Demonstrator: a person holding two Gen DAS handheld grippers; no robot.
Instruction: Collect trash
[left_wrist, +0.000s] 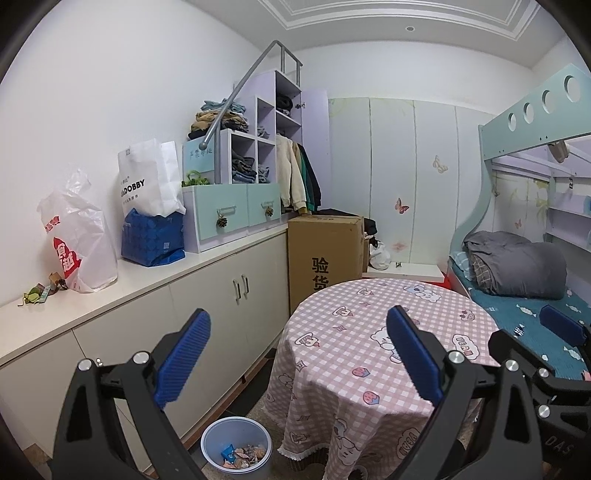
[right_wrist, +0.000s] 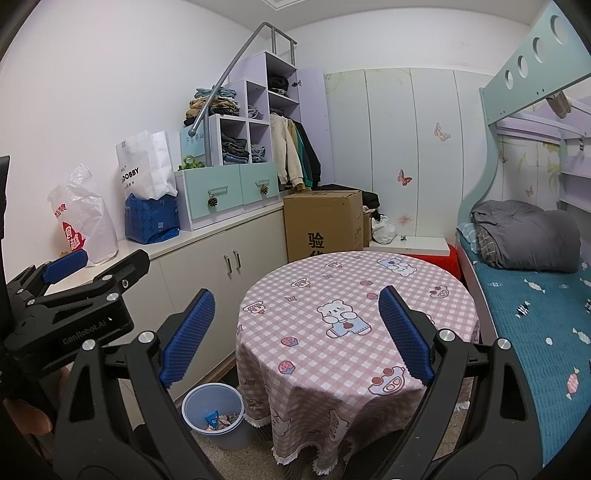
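A blue-grey trash bin (left_wrist: 236, 448) stands on the floor left of the round table and holds several crumpled wrappers (left_wrist: 242, 456); it also shows in the right wrist view (right_wrist: 214, 415). A few loose wrappers (left_wrist: 42, 291) lie on the white countertop at far left. My left gripper (left_wrist: 297, 354) is open and empty, raised above the table's near edge. My right gripper (right_wrist: 295, 332) is open and empty, also above the table. The left gripper's body shows in the right wrist view (right_wrist: 70, 291); one blue pad of the right gripper (left_wrist: 563, 326) shows at right.
The round table (left_wrist: 373, 314) wears a pink checked cloth. A white cabinet counter (left_wrist: 177, 267) along the left wall carries plastic bags (left_wrist: 79, 236), a blue bag and a drawer unit. A cardboard box (left_wrist: 325, 251) stands behind the table. A bunk bed (right_wrist: 532, 306) is on the right.
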